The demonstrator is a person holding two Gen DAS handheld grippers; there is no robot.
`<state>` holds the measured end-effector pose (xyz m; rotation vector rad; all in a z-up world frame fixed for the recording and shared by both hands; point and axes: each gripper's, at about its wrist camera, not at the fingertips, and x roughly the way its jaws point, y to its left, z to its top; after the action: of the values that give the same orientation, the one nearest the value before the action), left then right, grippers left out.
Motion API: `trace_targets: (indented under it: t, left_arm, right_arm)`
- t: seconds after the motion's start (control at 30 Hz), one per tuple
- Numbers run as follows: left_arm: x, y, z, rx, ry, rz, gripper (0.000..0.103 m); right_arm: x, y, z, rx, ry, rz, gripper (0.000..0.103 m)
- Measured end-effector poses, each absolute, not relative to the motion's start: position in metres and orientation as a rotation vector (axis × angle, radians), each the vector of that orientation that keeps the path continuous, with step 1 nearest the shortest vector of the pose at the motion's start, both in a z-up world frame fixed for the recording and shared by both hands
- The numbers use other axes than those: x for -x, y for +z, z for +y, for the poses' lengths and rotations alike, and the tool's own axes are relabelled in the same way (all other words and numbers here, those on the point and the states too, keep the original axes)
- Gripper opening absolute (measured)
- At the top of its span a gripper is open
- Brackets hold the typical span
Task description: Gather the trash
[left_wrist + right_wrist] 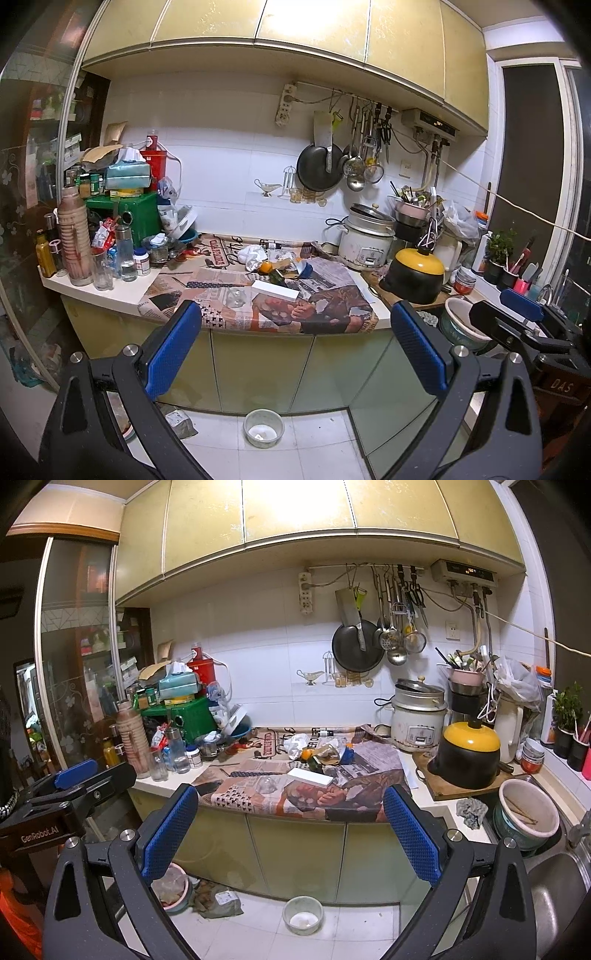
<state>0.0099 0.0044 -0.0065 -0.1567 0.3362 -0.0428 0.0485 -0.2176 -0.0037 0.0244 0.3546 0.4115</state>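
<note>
- Left wrist view: the left gripper (295, 347) fills the lower half of the frame, its jaws spread wide with nothing between them, held back from the counter's front edge.
- The trash sits mid-frame on the newspaper-covered counter (207, 280): a crumpled white paper wad (252, 254), an orange peel (265, 266) touching its lower edge, and a flat white box (275, 290) lying just below them.
- The wad looks light and soft, so I judge it would crush under the pads; pinch its bulk from above. The box looks stiff and light, best taken across its narrow sides.
- At the right edge of the frame the right gripper (524, 310) shows, near the sink bowl (458, 321).
- Right wrist view: the right gripper (291, 830) also stands wide and empty, short of the counter.
- The paper wad (297, 744) lies centre-frame, the peel (306, 754) beside it, the white box (309, 777) below.
- A small clear glass piece (266, 784) lies left of the box; probably fragile and slippery.
- On the floor at lower left sits a pink bin (171, 886) with scraps inside, likely the drop point.
</note>
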Motion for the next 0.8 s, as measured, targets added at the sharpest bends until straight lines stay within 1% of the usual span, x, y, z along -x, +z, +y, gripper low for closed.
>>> trace_targets:
  t: [0.8]
  left_arm:
    - [-0.0074, -0.0154, 0.003, 0.17, -0.055, 0.345, 0.103]
  right_arm:
    - [-0.0495, -0.0038, -0.2163, -0.037, 0.409, 0.354, 0.1]
